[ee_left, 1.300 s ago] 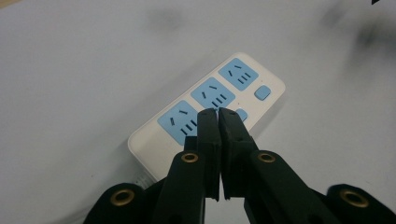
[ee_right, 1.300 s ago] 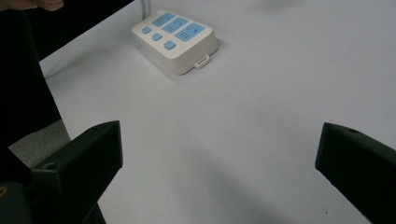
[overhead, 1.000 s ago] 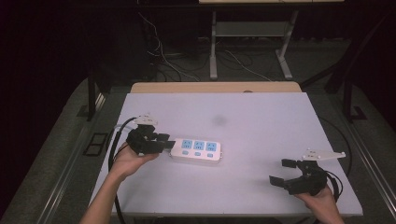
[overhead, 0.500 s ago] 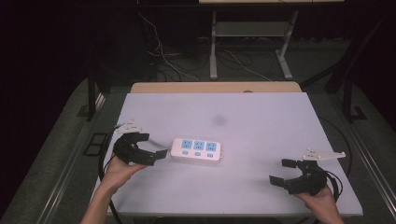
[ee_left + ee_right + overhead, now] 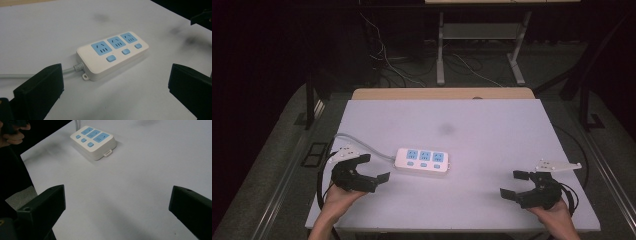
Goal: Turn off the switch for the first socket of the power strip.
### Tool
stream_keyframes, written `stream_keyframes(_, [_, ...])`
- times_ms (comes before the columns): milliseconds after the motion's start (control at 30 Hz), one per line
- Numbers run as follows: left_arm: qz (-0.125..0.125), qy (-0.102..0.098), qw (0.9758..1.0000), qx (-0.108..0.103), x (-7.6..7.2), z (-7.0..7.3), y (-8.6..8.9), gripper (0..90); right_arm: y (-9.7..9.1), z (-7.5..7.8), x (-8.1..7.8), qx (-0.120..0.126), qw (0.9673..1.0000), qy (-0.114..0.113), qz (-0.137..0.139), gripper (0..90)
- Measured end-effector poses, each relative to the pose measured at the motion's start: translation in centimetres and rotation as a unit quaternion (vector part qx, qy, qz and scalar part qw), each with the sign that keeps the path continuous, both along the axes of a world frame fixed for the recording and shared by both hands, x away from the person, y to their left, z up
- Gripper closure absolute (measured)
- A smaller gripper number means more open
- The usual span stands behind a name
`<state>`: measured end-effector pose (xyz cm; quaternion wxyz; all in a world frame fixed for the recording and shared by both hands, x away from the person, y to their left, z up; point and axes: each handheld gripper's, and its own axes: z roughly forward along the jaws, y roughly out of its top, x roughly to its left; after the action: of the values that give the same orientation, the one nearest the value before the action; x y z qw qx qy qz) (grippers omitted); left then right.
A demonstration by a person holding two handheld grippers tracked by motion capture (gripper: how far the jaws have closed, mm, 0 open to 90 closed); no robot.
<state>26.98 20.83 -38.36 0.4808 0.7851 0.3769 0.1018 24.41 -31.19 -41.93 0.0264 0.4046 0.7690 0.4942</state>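
A white power strip (image 5: 422, 161) with three blue sockets and three blue switches lies flat near the middle of the white table (image 5: 492, 140); its grey cable (image 5: 362, 145) runs off to the left. The strip (image 5: 112, 53) sits ahead of my left gripper (image 5: 115, 87), whose jaws stand wide apart with nothing between them. In the high view my left gripper (image 5: 373, 169) rests at the table's left front, a short gap from the strip's cable end. My right gripper (image 5: 515, 184) is open and empty at the right front, far from the strip (image 5: 93, 141).
A wooden board edge (image 5: 442, 93) borders the table's far side. Beyond it stand a metal frame (image 5: 477, 45) and loose cables on the dark floor. Bare table surface lies between the strip and my right gripper (image 5: 117, 202).
My left gripper has let go of the strip's cable end and pulled back toward the left front, jaws now open. The right gripper has stayed put.
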Motion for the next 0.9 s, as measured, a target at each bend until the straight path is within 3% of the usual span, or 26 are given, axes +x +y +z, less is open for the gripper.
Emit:
stream_keyframes(367, [0.001, 0.009, 0.9999, -0.012, -0.7, -2.1, -0.3, 0.0, 0.1, 0.0, 0.0, -0.002, 1.0000, 0.002, 0.001, 0.4])
stream_keyframes(767, [-0.002, 0.018, 0.9998, -0.007, -0.9, -3.6, -0.7, 0.0, 0.1, 0.0, 0.0, -0.005, 1.0000, 0.001, 0.004, 0.4])
stream_keyframes(900, [-0.008, 0.027, 0.9996, 0.003, -0.9, -4.6, -0.9, 0.0, 0.1, 0.0, 0.0, -0.005, 1.0000, 0.001, 0.004, 0.4])
